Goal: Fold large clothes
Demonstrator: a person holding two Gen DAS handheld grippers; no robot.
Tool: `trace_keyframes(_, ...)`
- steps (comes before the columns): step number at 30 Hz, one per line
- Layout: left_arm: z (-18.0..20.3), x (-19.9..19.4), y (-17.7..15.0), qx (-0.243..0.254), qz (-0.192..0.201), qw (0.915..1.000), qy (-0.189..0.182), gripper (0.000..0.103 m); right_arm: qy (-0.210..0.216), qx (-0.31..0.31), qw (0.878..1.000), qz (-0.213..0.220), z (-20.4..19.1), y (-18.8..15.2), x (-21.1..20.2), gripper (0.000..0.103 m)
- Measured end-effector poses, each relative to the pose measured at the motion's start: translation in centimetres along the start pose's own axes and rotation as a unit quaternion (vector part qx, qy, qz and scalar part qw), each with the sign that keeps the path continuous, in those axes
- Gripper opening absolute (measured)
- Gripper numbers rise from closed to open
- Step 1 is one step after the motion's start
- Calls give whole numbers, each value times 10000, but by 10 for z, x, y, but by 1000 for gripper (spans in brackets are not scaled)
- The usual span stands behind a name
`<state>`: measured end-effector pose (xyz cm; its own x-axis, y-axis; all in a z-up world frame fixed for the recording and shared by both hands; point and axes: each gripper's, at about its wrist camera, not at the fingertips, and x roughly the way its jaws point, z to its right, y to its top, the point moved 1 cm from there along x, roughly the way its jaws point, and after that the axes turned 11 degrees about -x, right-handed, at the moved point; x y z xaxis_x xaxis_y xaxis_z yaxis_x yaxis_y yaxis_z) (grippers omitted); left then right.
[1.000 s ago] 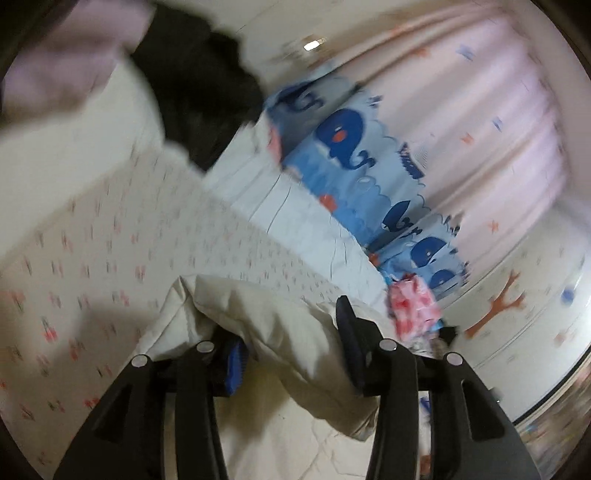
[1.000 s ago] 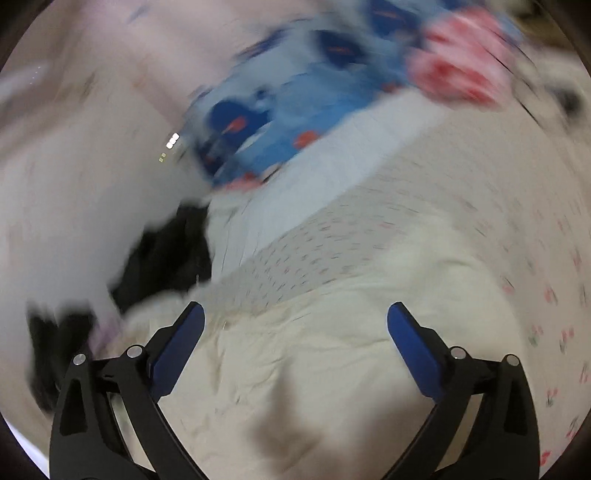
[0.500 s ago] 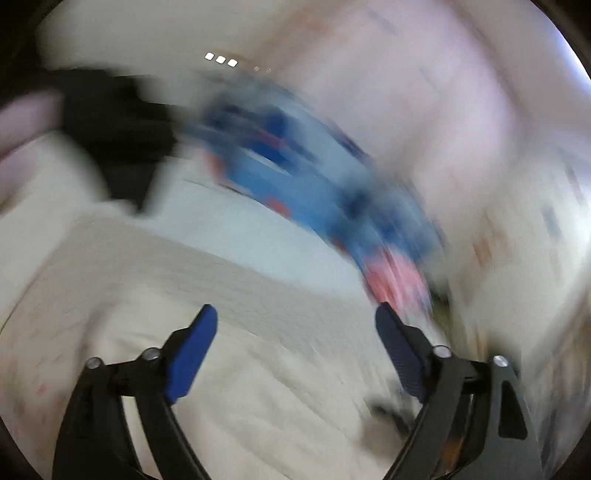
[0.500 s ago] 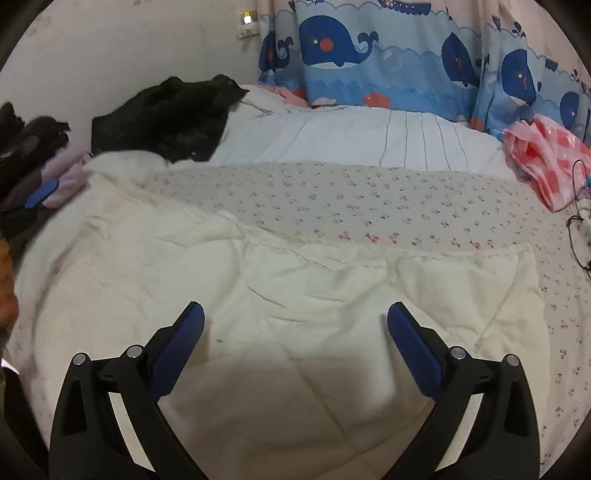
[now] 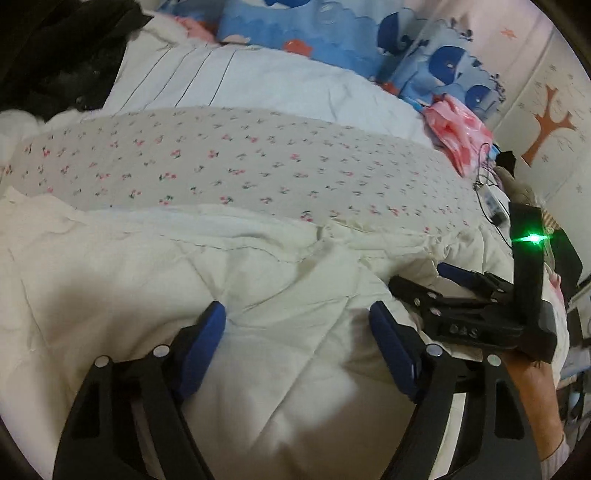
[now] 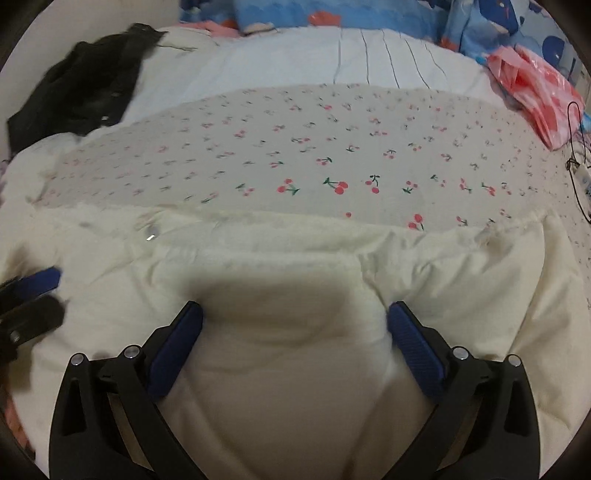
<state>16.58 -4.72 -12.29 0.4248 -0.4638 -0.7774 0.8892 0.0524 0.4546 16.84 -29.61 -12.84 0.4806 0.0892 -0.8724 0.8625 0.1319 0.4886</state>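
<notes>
A large cream padded garment (image 5: 147, 277) lies spread over the near part of the bed, its far edge ruffled. My left gripper (image 5: 297, 317) points down at it, blue pads wide apart, jaws closing; a soft bulge of the cloth lies between them, not pinched. The right gripper (image 6: 295, 317) is open and low over the same garment (image 6: 480, 277), a puffed fold rising between its fingers. Each gripper shows in the other's view: the right gripper (image 5: 419, 277) held in a hand at the right, the left gripper (image 6: 40, 295) at the left edge.
Beyond the garment runs a cherry-print sheet (image 6: 332, 147), then a white striped duvet (image 5: 258, 81). A black garment (image 6: 81, 92) is heaped at the far left. A pink plastic bag (image 5: 458, 129) and a cable with a white plug (image 6: 580, 177) lie at the right. Whale-print curtain (image 5: 332, 29) behind.
A second ago the left gripper was shut on a fold of cream cloth; it has let go and swung down over the garment. The right gripper has dropped closer to the cloth.
</notes>
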Motion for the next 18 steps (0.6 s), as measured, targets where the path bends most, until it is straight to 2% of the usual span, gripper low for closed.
trace_keyframes(3,7,-10,-3,-2,19,10000,52,78,138,245,9994,184,12,-3,-13,96)
trace_keyframes(6,16,-40,10,-281,461,9985,-110,78,93,407,9961,773,19,-10,-63,96)
trace_keyframes(7,13,-49,13,-318,574,9977,-169,79,26,311,9948,966,17,-14,-86,96)
trace_keyframes(10,0,-63,22,-445,733,9962,-130,88,-294,-64,9937,1079,12,-34,-112,96)
trace_keyframes(12,-13,-50,23,-598,498,9970,-8,88,-451,-34,9946,934,20,-52,-102,96)
trace_keyframes(13,-22,-38,21,-681,331,9971,108,88,-500,70,9963,695,28,-58,-87,96)
trace_keyframes(14,-29,-27,18,-675,256,9971,221,88,-305,259,9975,583,41,-65,-68,96)
trace_keyframes(18,-28,-1,13,-421,115,9974,581,88,-143,467,9967,648,55,-58,-56,96)
